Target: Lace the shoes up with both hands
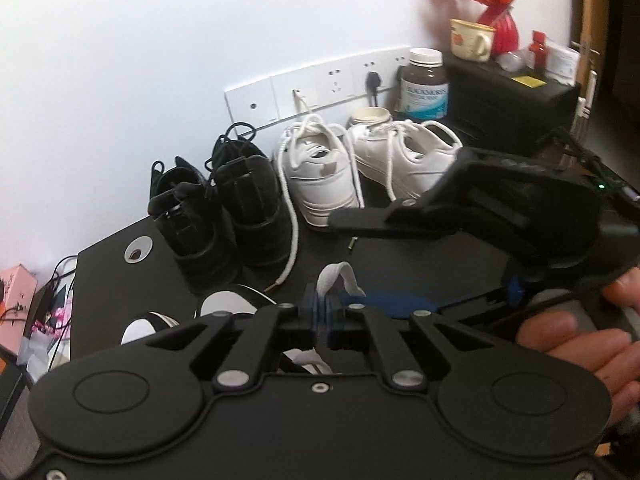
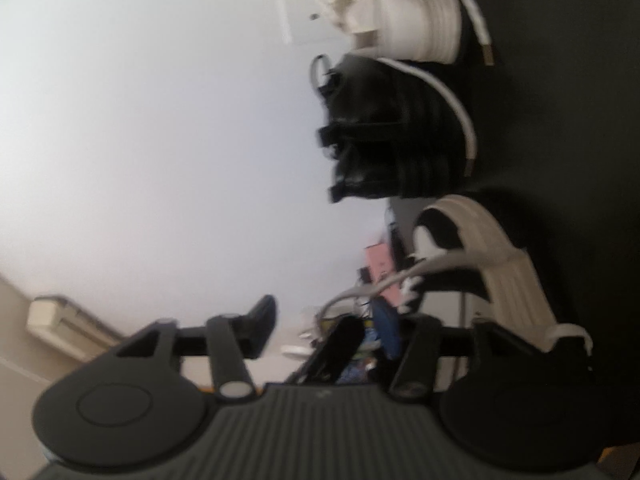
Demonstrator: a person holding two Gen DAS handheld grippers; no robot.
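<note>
My left gripper (image 1: 322, 314) is shut on a flat white lace (image 1: 338, 278) that loops up from between its blue pads. Below it lies a black-and-white shoe (image 1: 224, 304), mostly hidden by the gripper body. My right gripper (image 1: 360, 220) reaches in from the right, held in a bare hand, tilted on its side. In the right wrist view the right gripper (image 2: 328, 328) is open, with the white lace (image 2: 400, 276) running from the black-and-white shoe (image 2: 492, 248) down between its fingers. The view is rolled sideways and blurred.
On the black table (image 1: 420, 264) stand a pair of black shoes (image 1: 224, 200) and a pair of white sneakers (image 1: 360, 164) with loose laces. Behind them are wall sockets (image 1: 320, 84), a supplement bottle (image 1: 425, 84), a cup and a red vase on a black box.
</note>
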